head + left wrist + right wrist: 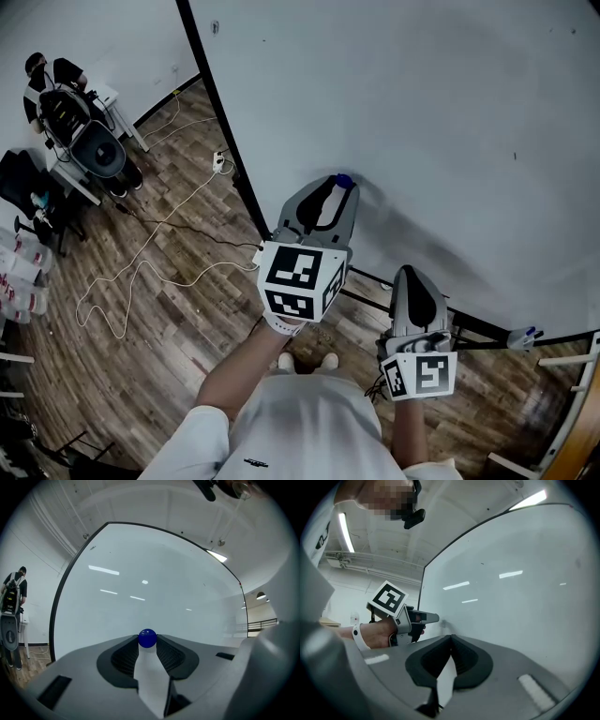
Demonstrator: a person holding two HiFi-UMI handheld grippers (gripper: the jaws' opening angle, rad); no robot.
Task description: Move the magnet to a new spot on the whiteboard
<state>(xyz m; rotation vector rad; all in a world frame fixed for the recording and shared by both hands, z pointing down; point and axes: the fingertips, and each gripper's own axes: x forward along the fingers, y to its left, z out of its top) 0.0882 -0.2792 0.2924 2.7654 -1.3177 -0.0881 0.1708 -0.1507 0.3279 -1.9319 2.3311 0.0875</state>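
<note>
A small round blue magnet [343,179] sits between the tips of my left gripper [336,187], whose jaws are shut on it. In the left gripper view the magnet [147,638] shows pinched at the very tips, in front of the whiteboard [154,588]. It is close to the whiteboard [412,112]; whether it touches I cannot tell. My right gripper [415,277] hangs lower and to the right, near the board's bottom edge. Its jaws [450,638] meet with nothing between them. The right gripper view also shows the left gripper [433,618] reaching toward the board.
The whiteboard's black frame [217,103] runs down to a wooden floor [159,281]. White and black cables [141,272] and a power strip [218,161] lie there. A person [56,84] stands by a desk at far left. A marker [522,337] rests on the board's ledge.
</note>
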